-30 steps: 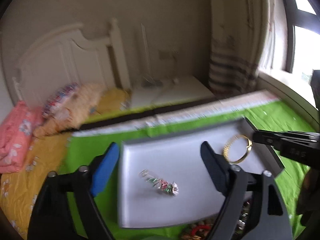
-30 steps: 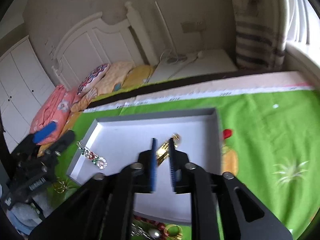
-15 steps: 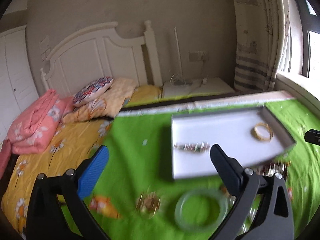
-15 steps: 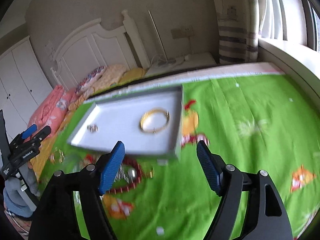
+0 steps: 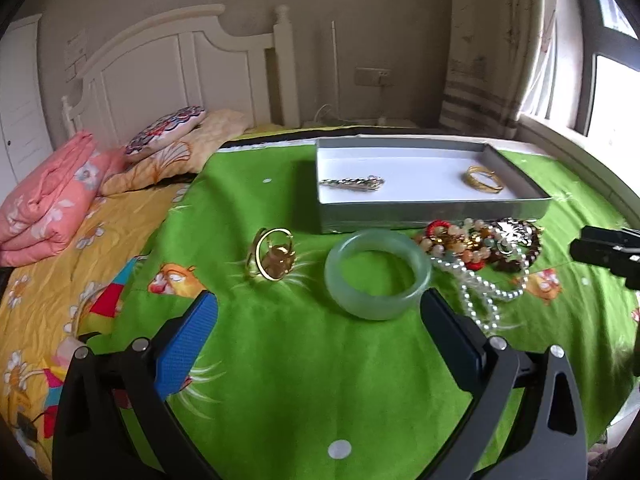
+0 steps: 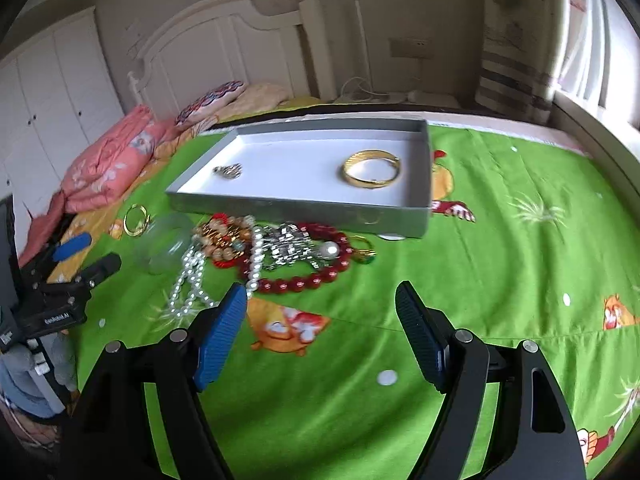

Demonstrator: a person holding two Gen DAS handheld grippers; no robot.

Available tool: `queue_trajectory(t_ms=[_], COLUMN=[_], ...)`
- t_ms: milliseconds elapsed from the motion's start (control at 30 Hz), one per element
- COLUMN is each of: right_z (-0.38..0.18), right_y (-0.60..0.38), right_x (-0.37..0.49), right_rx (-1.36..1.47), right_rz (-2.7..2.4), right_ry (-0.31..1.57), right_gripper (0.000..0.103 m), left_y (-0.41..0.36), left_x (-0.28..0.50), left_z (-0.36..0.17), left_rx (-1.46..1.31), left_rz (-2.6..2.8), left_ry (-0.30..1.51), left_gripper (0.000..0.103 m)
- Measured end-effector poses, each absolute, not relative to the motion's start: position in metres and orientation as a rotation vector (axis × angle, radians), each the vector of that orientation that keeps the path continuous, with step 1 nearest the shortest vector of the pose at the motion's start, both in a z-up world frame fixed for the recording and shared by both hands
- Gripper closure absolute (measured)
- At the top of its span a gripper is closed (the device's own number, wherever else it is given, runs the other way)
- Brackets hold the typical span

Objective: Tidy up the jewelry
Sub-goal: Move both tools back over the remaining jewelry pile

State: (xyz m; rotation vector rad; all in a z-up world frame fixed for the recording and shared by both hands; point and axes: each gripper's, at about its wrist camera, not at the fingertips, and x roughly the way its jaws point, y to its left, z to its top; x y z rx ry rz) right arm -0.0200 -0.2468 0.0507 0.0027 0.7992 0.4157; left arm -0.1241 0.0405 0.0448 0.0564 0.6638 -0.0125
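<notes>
A grey tray [image 5: 436,213] [image 6: 304,209] lies on the green cloth. In it are a gold bangle [image 5: 483,179] [image 6: 372,168] and a silver chain piece [image 5: 352,182] [image 6: 228,170]. In front of the tray lie a pale green jade bangle [image 5: 378,274], a gold ring piece [image 5: 272,254] [image 6: 136,220] and a heap of bead and pearl strands [image 5: 480,248] [image 6: 276,252]. My left gripper [image 5: 318,328] is open and empty, just short of the jade bangle. My right gripper [image 6: 320,320] is open and empty, just short of the bead heap.
The green cartoon cloth [image 6: 500,264] covers the bed. Pink folded bedding [image 5: 48,200] and pillows [image 5: 168,132] lie at the left by the white headboard [image 5: 180,64]. A window sill [image 5: 580,152] runs along the right.
My right gripper opened and left the gold bangle in the tray. Both grippers drew back from the tray, so the loose jewelry in front of it came into view.
</notes>
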Motion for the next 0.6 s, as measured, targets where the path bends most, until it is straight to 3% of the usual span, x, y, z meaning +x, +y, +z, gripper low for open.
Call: queue_trajectory(t_ms=[200, 367, 433, 500, 567, 600], right_z=[0.039, 0.039, 0.039, 0.039, 0.039, 0.039], right_y=[-0.229, -0.227, -0.232, -0.237, -0.238, -0.237], right_x=[-0.019, -0.024, -0.023, -0.022, -0.022, -0.022], right_rx=[-0.053, -0.069, -0.042, -0.016, -0.013, -0.016], right_rz=[0.419, 0.423, 0.424, 0.424, 0.424, 0.425], right_ry=[0.821, 0.800, 0.796, 0.802, 0.801, 0.803], right_gripper=[0.029, 0.029, 0.029, 0.029, 0.029, 0.029], left_y=[0.021, -0.022, -0.033, -0.039, -0.041, -0.040], left_x=[-0.119, -0.117, -0.112, -0.104, -0.093, -0.088], left_z=[0.046, 0.055, 0.054, 0.047, 0.039, 0.035], left_rx=[0.136, 0.411, 0.478, 0.520, 0.554, 0.554], left_rz=[-0.050, -0.151, -0.224, -0.265, -0.273, -0.277], left_ry=[0.669, 0.620, 0.626, 0.660, 0.701, 0.717], left_gripper=[0.003, 0.004, 0.010, 0.028, 0.040, 0.041])
